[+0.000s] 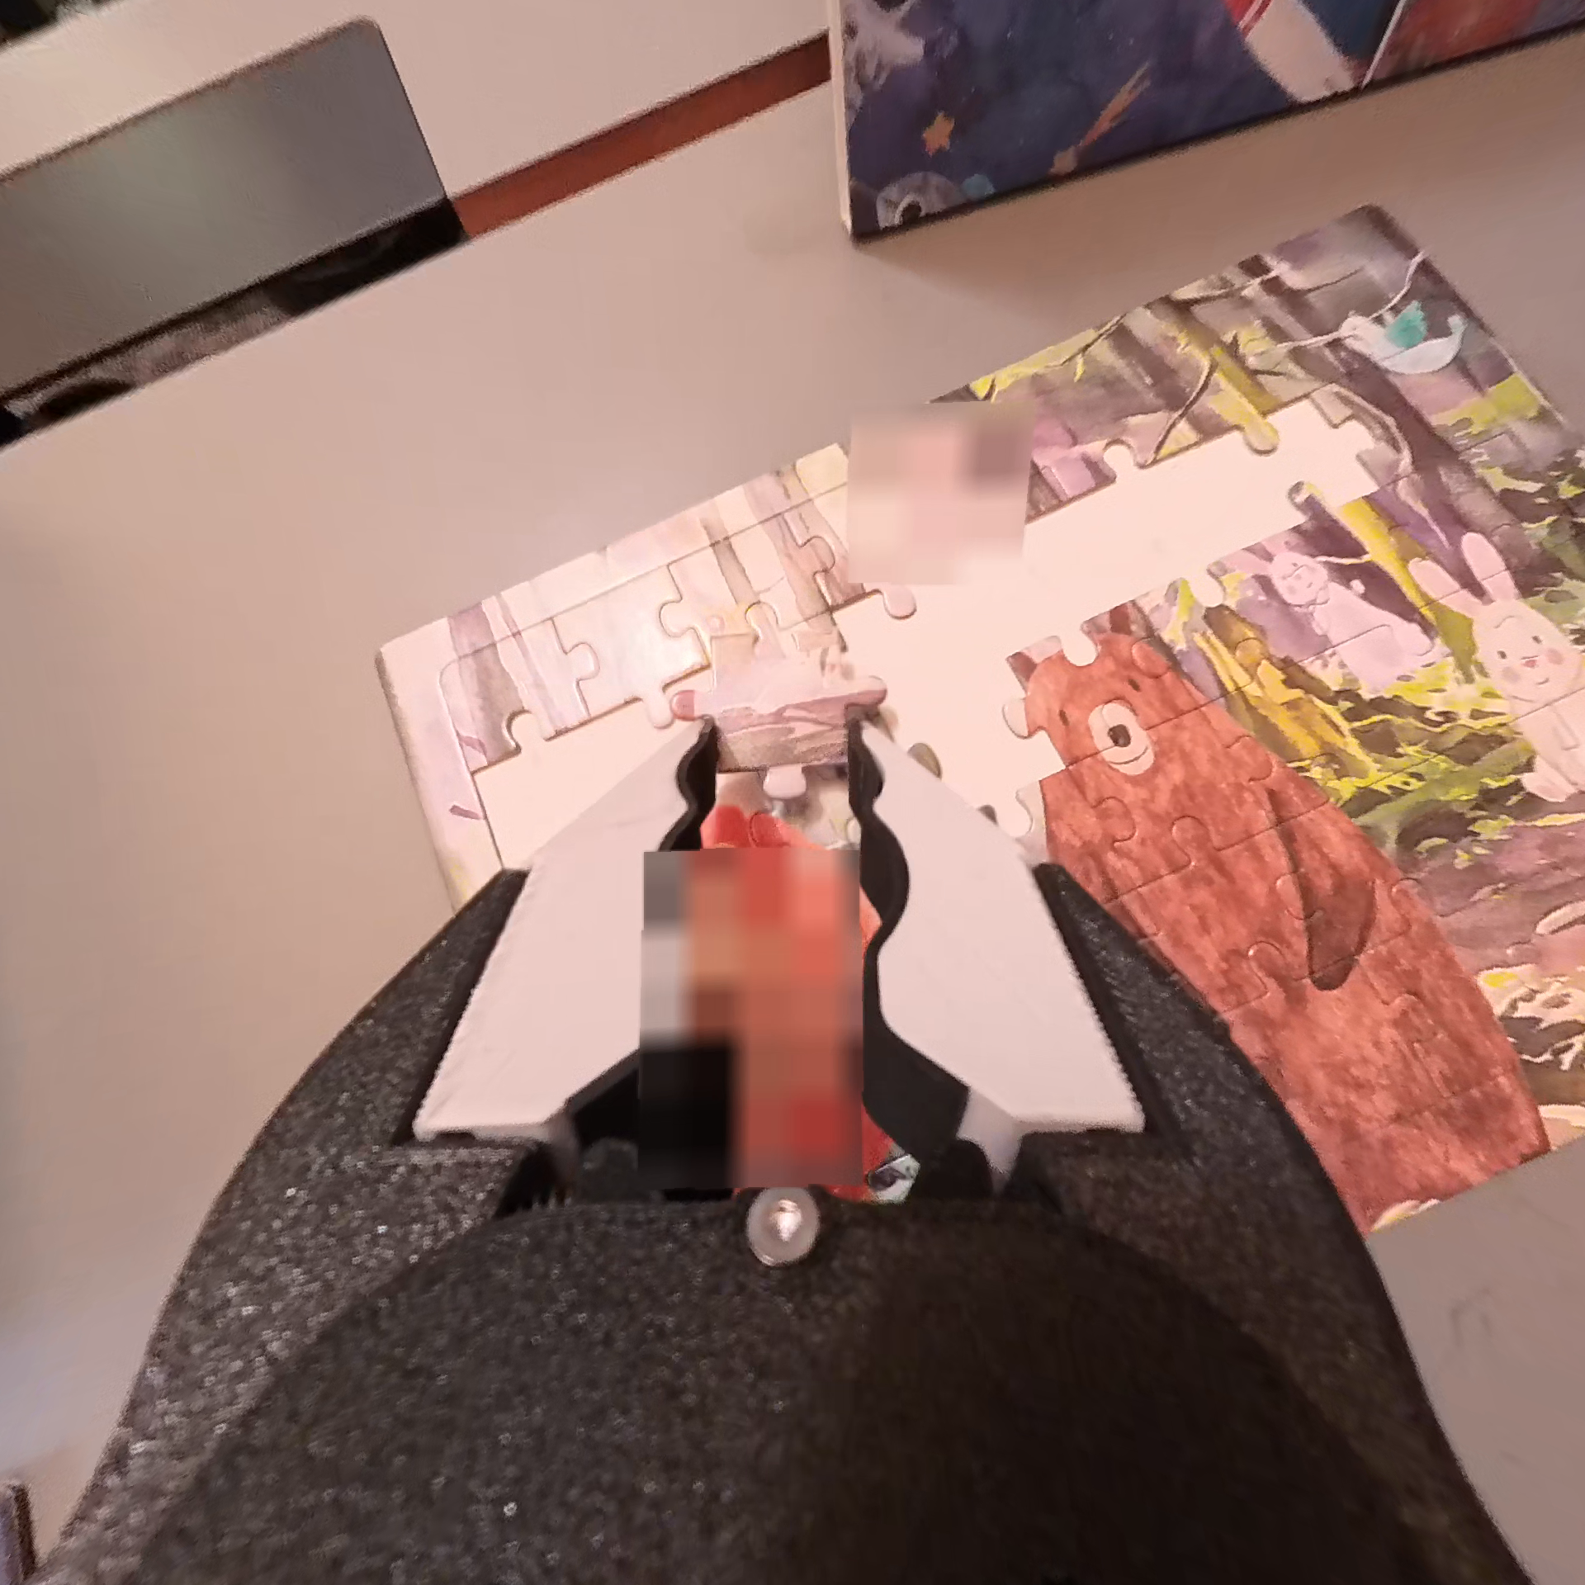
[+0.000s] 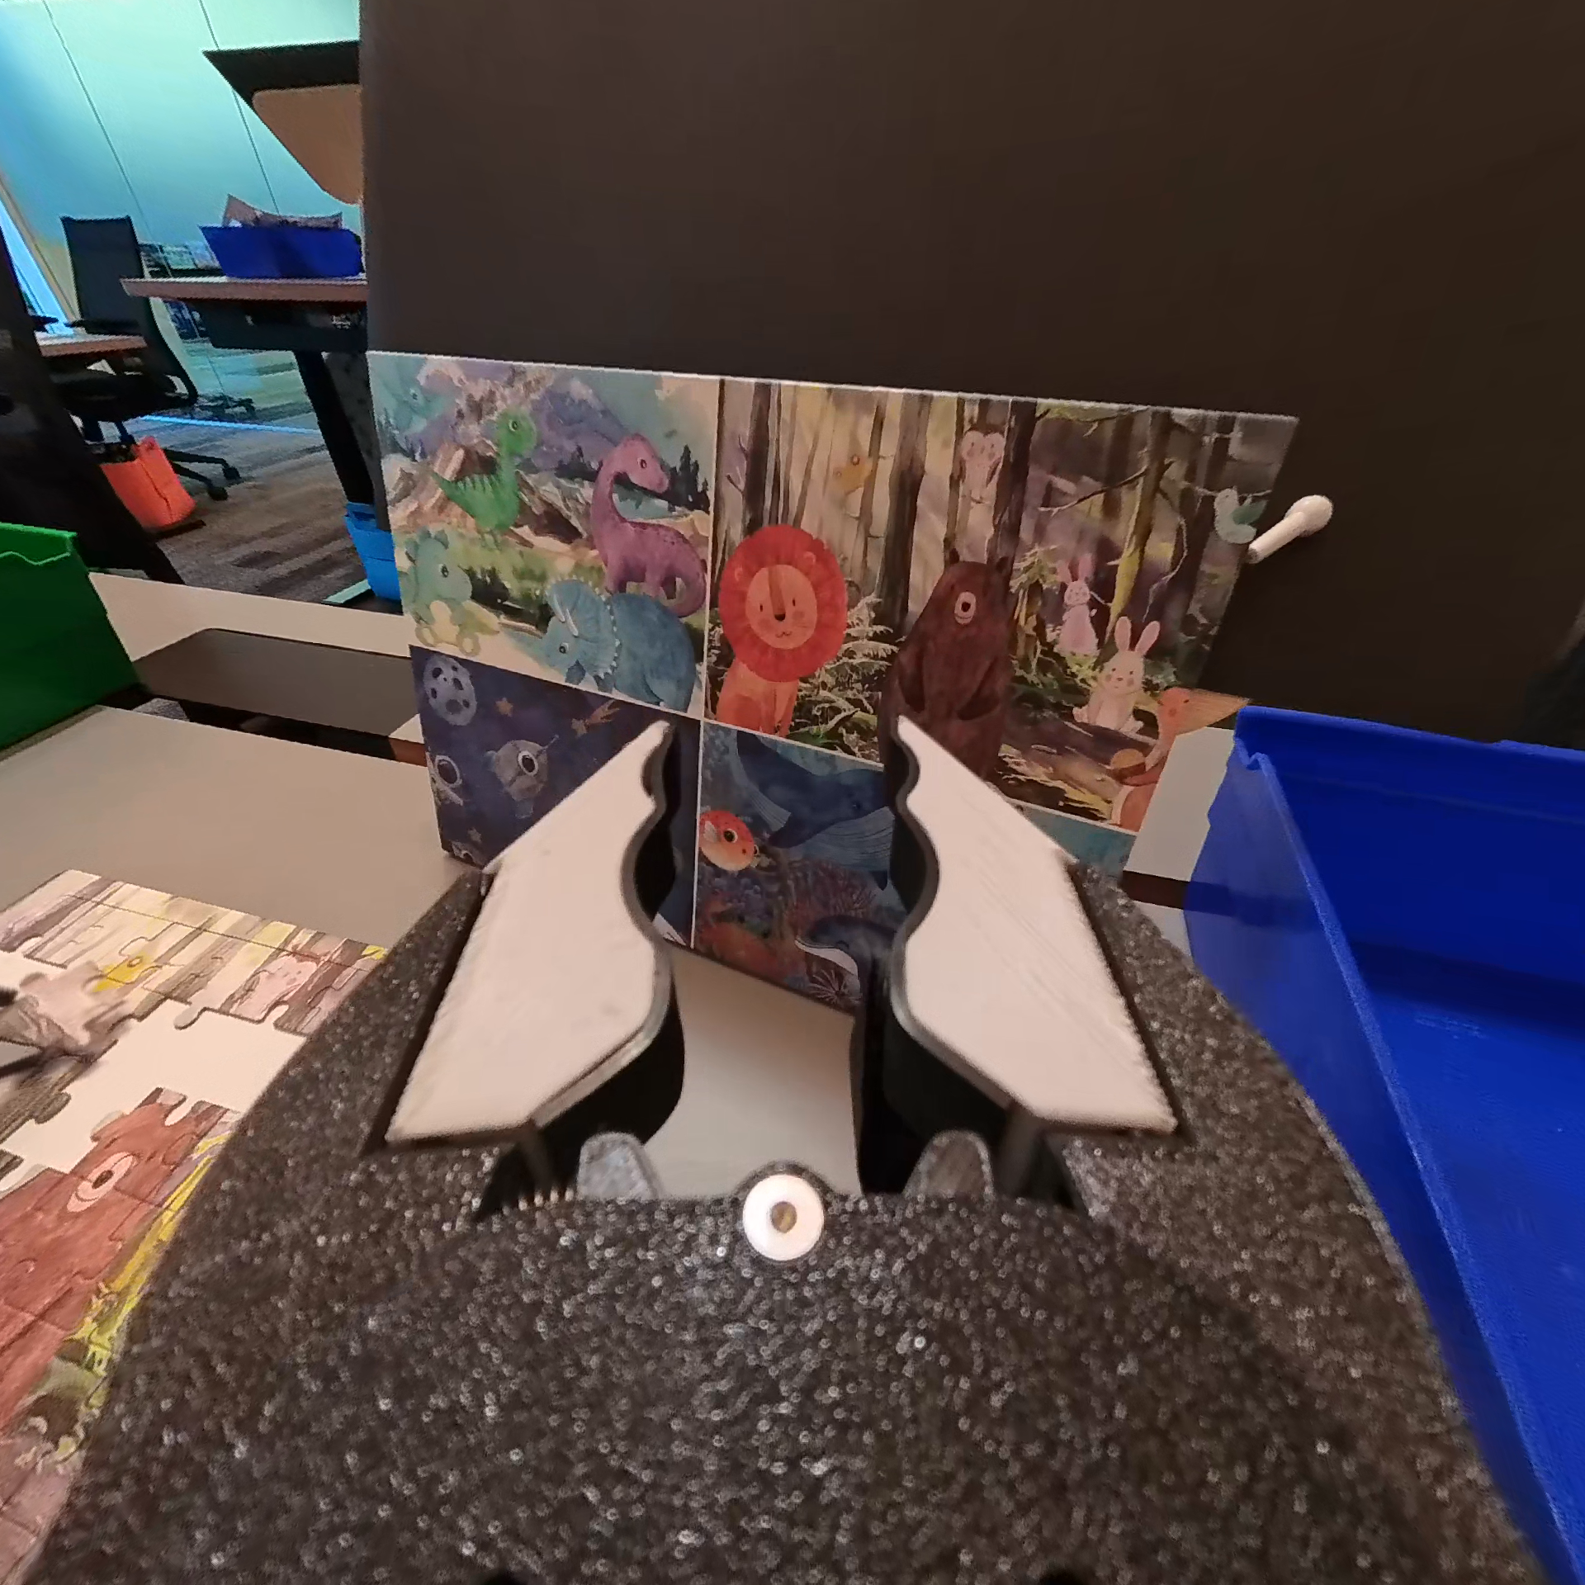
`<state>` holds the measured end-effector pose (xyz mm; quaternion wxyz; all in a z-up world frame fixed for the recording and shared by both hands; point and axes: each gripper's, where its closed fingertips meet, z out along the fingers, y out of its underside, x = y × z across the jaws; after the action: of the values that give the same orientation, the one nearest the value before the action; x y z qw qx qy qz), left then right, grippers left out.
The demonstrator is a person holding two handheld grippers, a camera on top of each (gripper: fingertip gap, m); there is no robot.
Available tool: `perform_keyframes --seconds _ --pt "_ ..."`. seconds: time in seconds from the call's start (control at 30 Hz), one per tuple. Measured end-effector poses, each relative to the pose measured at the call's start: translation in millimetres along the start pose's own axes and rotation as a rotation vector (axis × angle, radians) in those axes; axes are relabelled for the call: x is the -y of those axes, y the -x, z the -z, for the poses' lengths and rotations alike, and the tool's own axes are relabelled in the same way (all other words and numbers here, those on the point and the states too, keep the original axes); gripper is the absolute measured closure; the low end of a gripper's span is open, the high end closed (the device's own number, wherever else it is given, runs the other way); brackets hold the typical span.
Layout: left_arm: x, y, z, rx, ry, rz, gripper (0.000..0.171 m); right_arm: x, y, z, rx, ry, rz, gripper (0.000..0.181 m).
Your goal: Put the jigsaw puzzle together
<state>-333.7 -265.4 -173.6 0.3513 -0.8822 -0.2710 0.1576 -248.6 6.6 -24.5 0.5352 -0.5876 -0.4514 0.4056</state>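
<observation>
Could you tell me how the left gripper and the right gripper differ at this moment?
The left gripper has its jaws shut on a pale puzzle piece; the right gripper is open and empty. The left gripper is over the part-built jigsaw puzzle, by its bare gap; the right gripper points at the upright picture box, beside the blue bin. Both have white fingers in dark foam bodies.
</observation>
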Motion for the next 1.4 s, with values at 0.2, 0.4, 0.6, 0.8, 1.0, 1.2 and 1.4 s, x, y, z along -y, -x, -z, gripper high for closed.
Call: perform_keyframes --seconds 0.2,0.4,0.6,0.8,1.0,1.2,1.4 --pt "20.1 -30.4 6.9 -0.138 -0.081 -0.059 0.142 1.5 -1.0 0.1 0.005 -0.002 -0.002 0.134" --pt "31.5 -68.4 -6.6 -0.327 -0.058 -0.295 0.142 6.9 -6.7 2.9 0.003 -0.017 -0.011 0.135" --pt "22.7 -70.3 -22.5 -0.464 0.057 -0.536 0.141 12.5 -11.0 6.7 0.015 -0.032 -0.046 0.134" --pt "27.0 -60.7 -18.1 -0.507 0.127 -0.748 0.141 14.6 -5.1 6.3 0.039 -0.035 -0.052 0.134" --pt "27.3 -56.5 -19.8 -0.559 0.194 -0.904 0.141 13.1 -1.9 5.3 0.045 -0.027 -0.038 0.135" --pt "24.1 -56.6 -22.6 -0.611 0.232 -1.004 0.141 14.4 -4.4 6.6 0.049 -0.032 -0.059 0.135" --pt "25.9 -55.7 -25.4 -0.616 0.245 -1.052 0.141 15.0 -2.5 6.6 0.056 -0.032 -0.059 0.135"
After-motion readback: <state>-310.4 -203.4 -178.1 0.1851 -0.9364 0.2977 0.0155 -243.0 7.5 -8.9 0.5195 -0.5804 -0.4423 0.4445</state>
